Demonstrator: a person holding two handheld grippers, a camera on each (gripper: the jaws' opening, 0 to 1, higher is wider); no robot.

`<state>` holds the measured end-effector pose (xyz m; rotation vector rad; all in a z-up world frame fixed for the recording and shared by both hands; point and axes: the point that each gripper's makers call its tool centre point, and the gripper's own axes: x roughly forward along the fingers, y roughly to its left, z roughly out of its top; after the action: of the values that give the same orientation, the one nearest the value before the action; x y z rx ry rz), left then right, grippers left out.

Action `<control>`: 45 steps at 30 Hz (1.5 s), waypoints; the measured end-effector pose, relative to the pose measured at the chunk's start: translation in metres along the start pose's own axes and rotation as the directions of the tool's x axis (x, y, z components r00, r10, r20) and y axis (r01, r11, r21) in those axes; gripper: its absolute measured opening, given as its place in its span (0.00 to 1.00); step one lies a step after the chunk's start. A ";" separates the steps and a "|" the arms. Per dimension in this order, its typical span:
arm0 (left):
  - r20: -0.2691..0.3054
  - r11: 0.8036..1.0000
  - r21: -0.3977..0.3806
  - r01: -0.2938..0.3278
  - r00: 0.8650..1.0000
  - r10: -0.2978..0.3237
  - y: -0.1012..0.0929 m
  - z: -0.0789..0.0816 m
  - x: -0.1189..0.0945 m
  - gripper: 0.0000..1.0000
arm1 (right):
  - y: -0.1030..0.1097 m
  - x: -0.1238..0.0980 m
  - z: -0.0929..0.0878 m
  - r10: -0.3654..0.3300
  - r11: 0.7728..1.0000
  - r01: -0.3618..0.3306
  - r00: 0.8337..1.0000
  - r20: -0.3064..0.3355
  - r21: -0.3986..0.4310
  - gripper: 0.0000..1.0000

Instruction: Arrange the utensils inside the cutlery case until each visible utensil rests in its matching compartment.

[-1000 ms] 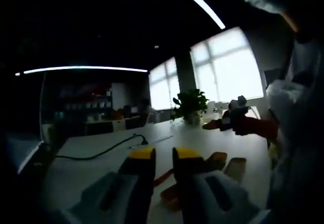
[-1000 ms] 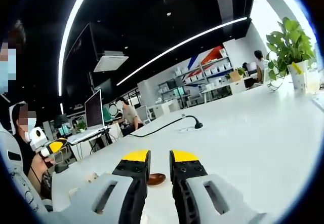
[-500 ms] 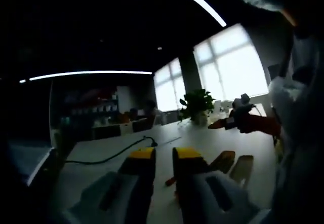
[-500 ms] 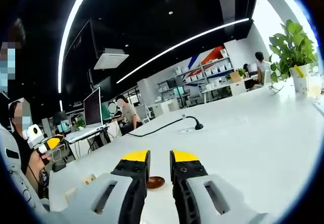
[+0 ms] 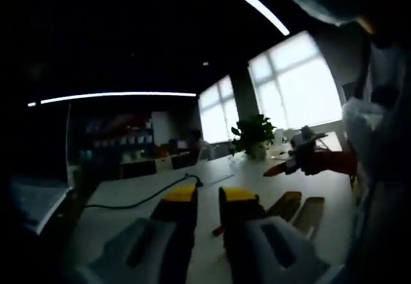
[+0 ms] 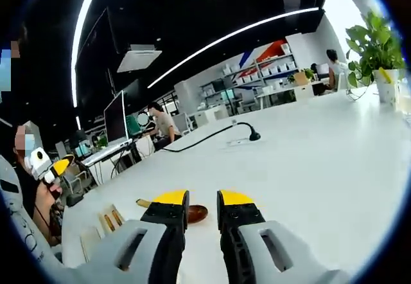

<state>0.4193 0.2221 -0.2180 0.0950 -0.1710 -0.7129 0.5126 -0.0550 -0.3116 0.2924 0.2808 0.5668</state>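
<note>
In the right gripper view a brown wooden spoon (image 6: 195,213) lies on the white table (image 6: 308,175) just beyond my right gripper (image 6: 203,199), its handle pointing left. The jaws stand close together with nothing between them. Left of the spoon sit the wooden compartments of the cutlery case (image 6: 109,220). In the dark left gripper view my left gripper (image 5: 207,195) is likewise shut and empty above the table. Two wooden utensil pieces (image 5: 297,208) lie to its right. Beyond them the right gripper (image 5: 299,150) is held in a hand. The left gripper (image 6: 49,164) appears at the far left of the right gripper view.
A black cable (image 6: 207,137) with a plug runs across the table's far side. A potted plant (image 6: 379,46) stands at the right edge. Desks, a monitor (image 6: 115,127) and people fill the room behind. A person's sleeve (image 5: 379,142) is close on the right.
The right gripper view has tipped downward, bringing the spoon's handle and the case compartments into sight. The left gripper view shifted slightly. Both pairs of jaws kept the same spacing.
</note>
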 end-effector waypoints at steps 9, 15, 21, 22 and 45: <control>-0.031 1.000 0.006 -0.011 0.999 0.011 0.001 -0.012 -0.001 0.14 | -0.007 0.019 -0.023 -0.009 1.000 0.012 0.994 -0.108 0.025 0.14; -0.042 1.000 0.025 0.004 0.999 -0.003 0.002 -0.015 -0.002 0.14 | -0.005 0.028 -0.042 0.000 0.995 0.018 0.984 -0.177 0.099 0.16; -0.049 1.000 0.027 0.009 0.999 -0.008 0.004 -0.019 -0.005 0.14 | -0.003 0.030 -0.040 0.010 0.986 0.016 0.988 -0.152 0.166 0.18; -0.048 1.000 0.029 0.005 0.999 -0.004 0.004 -0.019 -0.005 0.14 | -0.002 0.032 -0.041 0.011 0.986 0.015 0.988 -0.154 0.166 0.18; -0.081 0.998 0.055 -0.008 0.997 0.012 0.015 -0.029 -0.004 0.14 | 0.002 0.045 -0.056 0.000 0.997 0.017 0.975 -0.224 0.076 0.11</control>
<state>0.4316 0.2364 -0.2445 0.1749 -0.1126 -0.6935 0.5290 -0.0176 -0.3707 0.3025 0.5230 0.5820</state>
